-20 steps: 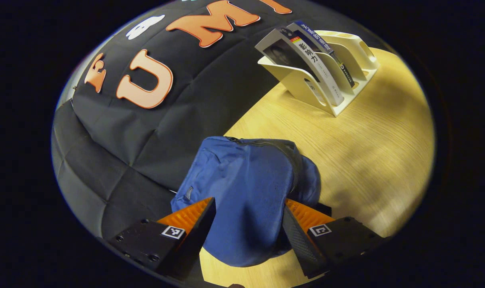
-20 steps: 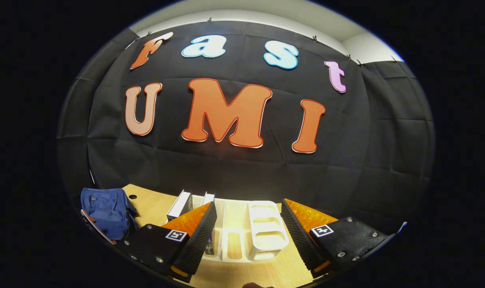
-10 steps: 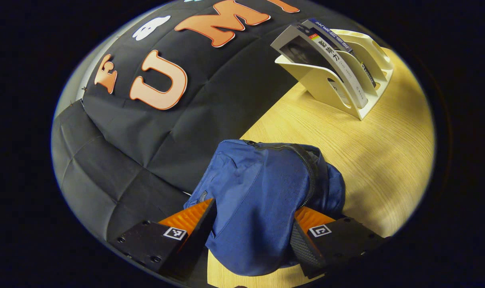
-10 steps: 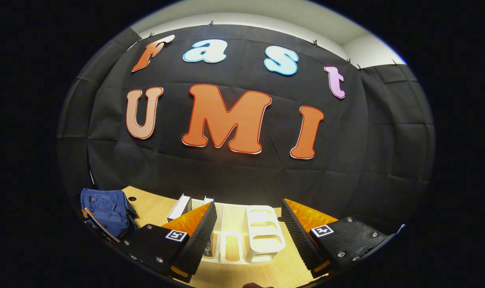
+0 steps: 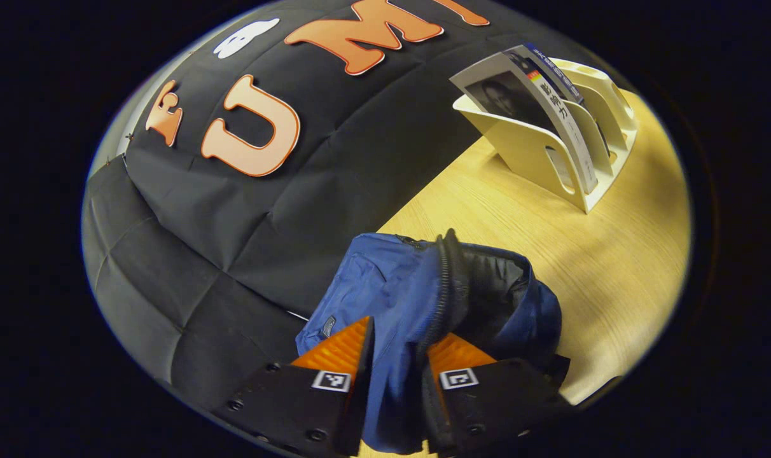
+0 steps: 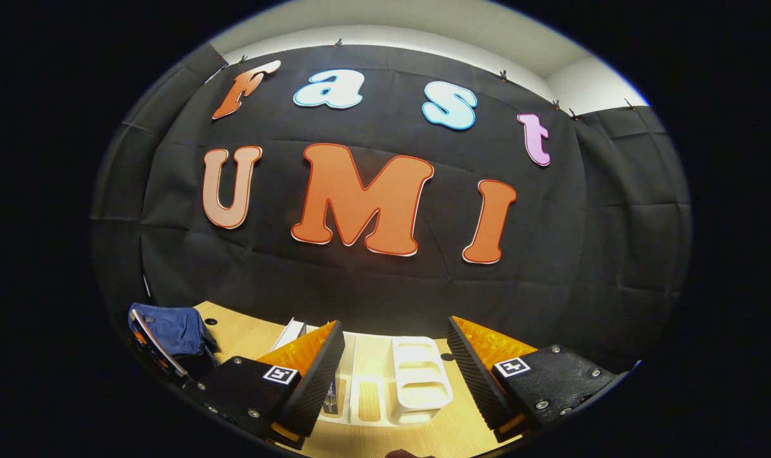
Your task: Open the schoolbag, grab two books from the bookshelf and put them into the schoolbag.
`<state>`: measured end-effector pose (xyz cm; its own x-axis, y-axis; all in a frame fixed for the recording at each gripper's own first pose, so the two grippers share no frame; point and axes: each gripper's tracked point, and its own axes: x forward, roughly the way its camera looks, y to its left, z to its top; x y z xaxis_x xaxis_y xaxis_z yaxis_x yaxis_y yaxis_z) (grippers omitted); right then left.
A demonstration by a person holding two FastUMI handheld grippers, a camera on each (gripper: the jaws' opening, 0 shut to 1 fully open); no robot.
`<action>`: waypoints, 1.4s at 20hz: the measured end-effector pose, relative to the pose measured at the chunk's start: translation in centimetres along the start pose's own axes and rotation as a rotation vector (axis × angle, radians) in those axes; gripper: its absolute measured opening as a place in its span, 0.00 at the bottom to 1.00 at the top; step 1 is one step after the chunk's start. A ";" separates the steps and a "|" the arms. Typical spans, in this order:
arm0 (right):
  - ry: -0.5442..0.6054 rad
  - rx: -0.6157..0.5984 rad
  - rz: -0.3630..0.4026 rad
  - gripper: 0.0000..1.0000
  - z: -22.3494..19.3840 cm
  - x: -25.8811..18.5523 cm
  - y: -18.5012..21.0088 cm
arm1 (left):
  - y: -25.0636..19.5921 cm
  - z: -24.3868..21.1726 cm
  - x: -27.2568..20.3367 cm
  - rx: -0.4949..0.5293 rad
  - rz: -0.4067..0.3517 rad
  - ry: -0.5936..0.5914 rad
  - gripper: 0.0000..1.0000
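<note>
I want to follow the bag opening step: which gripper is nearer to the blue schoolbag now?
Left. The left gripper pinches the schoolbag flap between its fingers; the right gripper hangs open before the bookshelf.

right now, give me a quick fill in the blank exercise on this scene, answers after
1. The left gripper is shut on a flap of the ____ schoolbag.
2. The right gripper is ____, holding nothing.
3. The books stand in the white ____.
4. The bookshelf rests on a ____ table.

Answers: blue; open; bookshelf; wooden
</note>
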<state>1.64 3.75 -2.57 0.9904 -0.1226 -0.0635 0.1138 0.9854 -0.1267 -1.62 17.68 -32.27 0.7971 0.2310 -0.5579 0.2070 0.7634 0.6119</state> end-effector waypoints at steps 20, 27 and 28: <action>0.252 -0.053 0.314 0.97 -1.3 5.0 12.3 | 9.9 6.0 0.8 -0.220 -0.332 0.066 0.12; 0.557 -0.073 0.390 0.97 -6.4 8.6 16.9 | 11.4 7.6 2.4 -0.212 -0.436 0.110 0.07; 0.602 -0.086 0.393 0.97 -7.2 9.0 17.5 | 11.3 7.5 2.5 -0.208 -0.452 0.120 0.07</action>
<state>12.01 19.00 -12.53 0.7395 0.1708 -0.6511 -0.2730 0.9603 -0.0582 7.00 22.37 -22.52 0.5806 -0.0917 -0.8090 0.3893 0.9040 0.1770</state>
